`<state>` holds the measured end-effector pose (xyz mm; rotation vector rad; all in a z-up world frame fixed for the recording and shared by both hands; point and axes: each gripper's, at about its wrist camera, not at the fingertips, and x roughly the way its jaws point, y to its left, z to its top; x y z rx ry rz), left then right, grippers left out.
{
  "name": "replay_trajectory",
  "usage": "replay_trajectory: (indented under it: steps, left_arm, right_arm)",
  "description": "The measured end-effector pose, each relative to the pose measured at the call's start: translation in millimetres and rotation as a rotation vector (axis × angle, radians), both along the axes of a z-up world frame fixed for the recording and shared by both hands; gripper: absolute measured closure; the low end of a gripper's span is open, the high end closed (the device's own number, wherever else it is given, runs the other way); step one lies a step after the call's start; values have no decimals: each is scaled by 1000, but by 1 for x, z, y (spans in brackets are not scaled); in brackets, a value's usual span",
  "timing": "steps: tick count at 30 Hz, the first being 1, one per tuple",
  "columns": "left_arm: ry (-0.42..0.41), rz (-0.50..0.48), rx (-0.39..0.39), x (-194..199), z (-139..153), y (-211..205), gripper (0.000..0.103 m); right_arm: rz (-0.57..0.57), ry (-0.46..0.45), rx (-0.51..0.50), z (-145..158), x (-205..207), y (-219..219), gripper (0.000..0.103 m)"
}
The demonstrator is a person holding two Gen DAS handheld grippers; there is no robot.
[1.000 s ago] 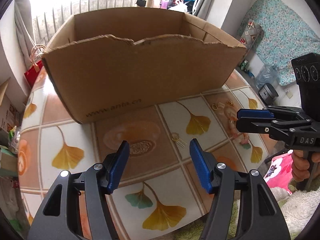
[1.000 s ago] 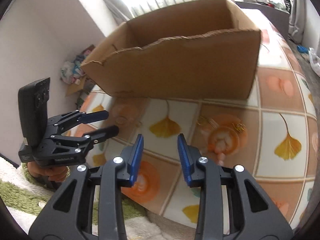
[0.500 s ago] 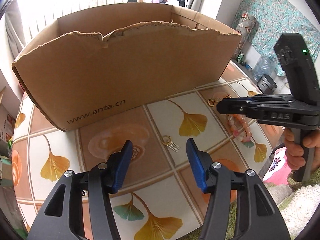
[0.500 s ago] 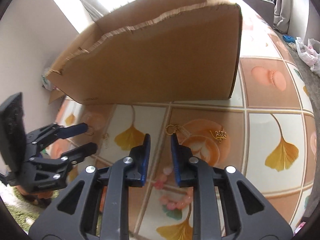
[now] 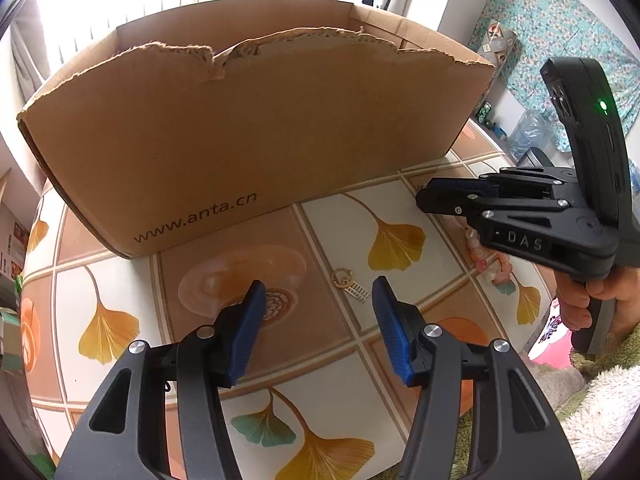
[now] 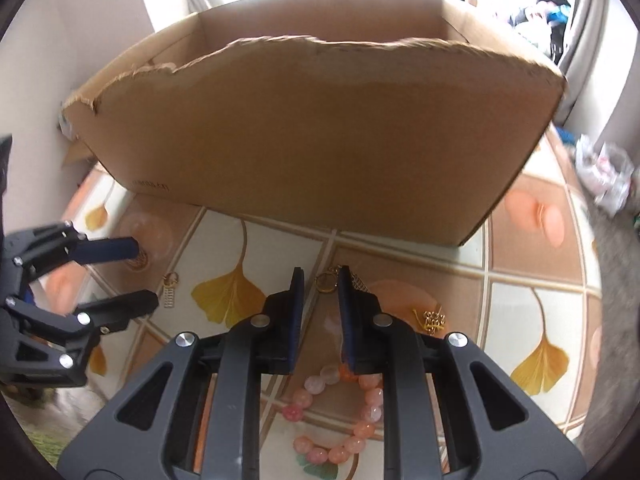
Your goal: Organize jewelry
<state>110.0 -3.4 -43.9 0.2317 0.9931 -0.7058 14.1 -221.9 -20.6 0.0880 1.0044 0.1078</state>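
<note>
A gold ring earring with a ladder-shaped drop (image 5: 350,285) lies on the ginkgo-patterned table (image 5: 120,280). It sits just past the tips of my open left gripper (image 5: 317,286), nearer its right finger. In the right wrist view my right gripper (image 6: 321,276) stands over another gold ring earring (image 6: 326,282). Its jaws leave a narrow gap, and the ring lies between the tips with no pad pressing on it. A pink bead bracelet (image 6: 340,412) lies under the right gripper's body. A small gold piece (image 6: 432,320) lies to its right.
A large open cardboard box (image 5: 240,140) with a torn rim stands right behind the jewelry. A hand (image 5: 600,300) holds the right gripper (image 5: 424,196) at the table's right edge. A fluffy white rug (image 5: 592,408) lies below the table edge. A crumpled bag (image 6: 604,168) sits far right.
My right gripper moved forward and down over the bracelet to the gold ring earring, and its jaws narrowed. The left gripper stayed nearly in place with its jaws slightly narrower.
</note>
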Motion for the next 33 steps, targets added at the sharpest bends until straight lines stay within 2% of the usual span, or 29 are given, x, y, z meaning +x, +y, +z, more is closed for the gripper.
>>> replay_trajectory:
  steps: [3, 6, 9, 14, 18, 22, 27, 33]
  left_arm:
    - [0, 6, -2, 1, 0, 2, 49]
    - [-2, 8, 0, 1, 0, 1, 49]
    - [-2, 9, -1, 1, 1, 2, 49]
    - [-3, 12, -2, 1, 1, 3, 49]
    - [-4, 10, -2, 1, 2, 3, 49]
    - [-12, -3, -6, 0, 3, 0, 49]
    - [-11, -25, -1, 3, 3, -11, 62]
    - [-12, -59, 55, 2, 0, -22, 80]
  right_arm:
    - [0, -15, -45, -1, 1, 8, 87]
    - [-11, -19, -36, -2, 2, 10, 92]
    - [-10, -18, -27, -2, 2, 10, 92]
    - [-16, 3, 66, 0, -4, -6, 92]
    - [-11, 12, 187, 5, -19, -26, 92]
    - [-23, 15, 220, 6, -25, -35, 92]
    - [-26, 10, 228, 4, -28, -43, 92]
    - [-19, -3, 233, 6, -25, -28, 92]
